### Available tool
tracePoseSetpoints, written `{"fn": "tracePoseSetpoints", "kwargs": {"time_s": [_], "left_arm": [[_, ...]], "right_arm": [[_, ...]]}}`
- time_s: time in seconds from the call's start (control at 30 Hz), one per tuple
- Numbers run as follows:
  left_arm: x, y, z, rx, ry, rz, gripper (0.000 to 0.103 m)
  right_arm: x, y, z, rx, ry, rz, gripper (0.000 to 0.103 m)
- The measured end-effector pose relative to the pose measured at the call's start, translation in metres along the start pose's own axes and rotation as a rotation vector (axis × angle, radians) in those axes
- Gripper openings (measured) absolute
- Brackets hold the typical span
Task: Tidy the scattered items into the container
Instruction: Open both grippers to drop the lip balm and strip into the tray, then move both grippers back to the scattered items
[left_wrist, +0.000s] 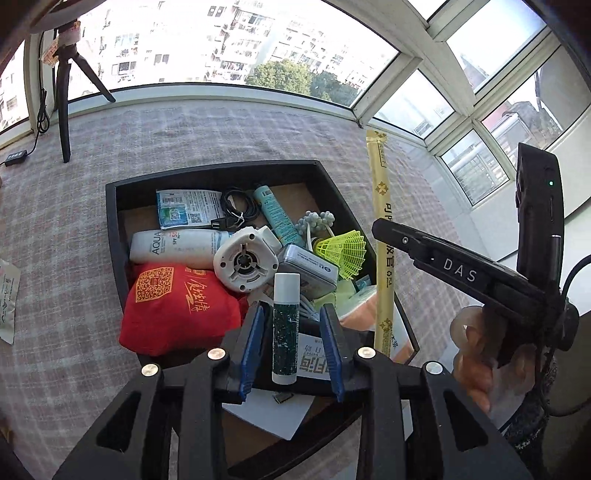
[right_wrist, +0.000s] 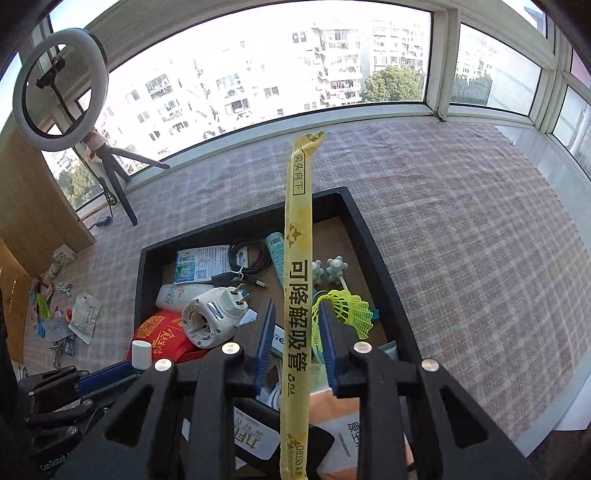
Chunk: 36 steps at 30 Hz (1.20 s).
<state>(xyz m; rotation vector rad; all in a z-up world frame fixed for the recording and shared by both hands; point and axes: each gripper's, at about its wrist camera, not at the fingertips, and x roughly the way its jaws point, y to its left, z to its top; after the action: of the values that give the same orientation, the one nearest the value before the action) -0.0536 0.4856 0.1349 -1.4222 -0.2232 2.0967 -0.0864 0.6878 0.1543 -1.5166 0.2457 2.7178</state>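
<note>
Nearest the left wrist camera, a white-capped glue stick (left_wrist: 285, 328) stands upright between the blue pads of the left gripper (left_wrist: 291, 345) — the pads stand apart from it on both sides, so the gripper is released. It hangs over the near end of the black tray (left_wrist: 207, 173), the container, which sits on a checked cloth (left_wrist: 229, 133) by the window.

In the right wrist view a long yellow wrapped straw (right_wrist: 297, 295) runs up between the fingers of the right gripper (right_wrist: 297, 347), with clear gaps to either pad: this gripper is released too, and the straw's lower end reaches down over the tray's near corner.

The tray already holds a red pouch (left_wrist: 177, 310), a white plug adapter (left_wrist: 245, 260), a sunscreen tube (left_wrist: 177, 247), a coiled black cable (left_wrist: 238, 206) and a yellow-green shuttlecock (left_wrist: 345, 253). More small items (right_wrist: 70, 314) lie scattered on the cloth at far left — well apart from the tray.
</note>
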Motion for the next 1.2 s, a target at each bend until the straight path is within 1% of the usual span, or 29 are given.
{"fn": "tracePoseSetpoints", "kwargs": {"time_s": [0.03, 0.1, 0.17, 0.37, 0.5, 0.6, 0.77, 0.9, 1.2], "left_arm": [[-0.002, 0.001, 0.001, -0.001, -0.014, 0.011, 0.051], [-0.003, 0.005, 0.002, -0.01, -0.018, 0.026, 0.05], [-0.003, 0.011, 0.003, -0.026, -0.015, 0.026, 0.049], [-0.011, 0.027, -0.001, -0.035, -0.028, 0.073, 0.049], [-0.022, 0.042, -0.005, -0.043, -0.046, 0.115, 0.048], [-0.033, 0.058, -0.01, -0.068, -0.059, 0.137, 0.048], [-0.059, 0.097, -0.022, -0.138, -0.086, 0.175, 0.048], [-0.087, 0.134, -0.033, -0.196, -0.122, 0.206, 0.047], [-0.157, 0.229, -0.069, -0.295, -0.178, 0.277, 0.047]], "right_arm": [[-0.001, -0.001, 0.001, 0.004, -0.008, -0.005, 0.054], [-0.006, -0.004, 0.002, 0.013, -0.032, -0.001, 0.054], [-0.008, -0.006, 0.003, 0.024, -0.037, 0.011, 0.054], [-0.01, -0.007, 0.001, 0.036, -0.046, 0.024, 0.054], [-0.011, 0.002, -0.001, 0.033, -0.057, 0.042, 0.054], [-0.011, 0.014, -0.003, 0.02, -0.062, 0.065, 0.054], [-0.009, 0.048, -0.005, -0.025, -0.053, 0.106, 0.054], [-0.009, 0.084, -0.01, -0.06, -0.051, 0.142, 0.054], [-0.01, 0.188, -0.031, -0.165, -0.04, 0.204, 0.054]]}}
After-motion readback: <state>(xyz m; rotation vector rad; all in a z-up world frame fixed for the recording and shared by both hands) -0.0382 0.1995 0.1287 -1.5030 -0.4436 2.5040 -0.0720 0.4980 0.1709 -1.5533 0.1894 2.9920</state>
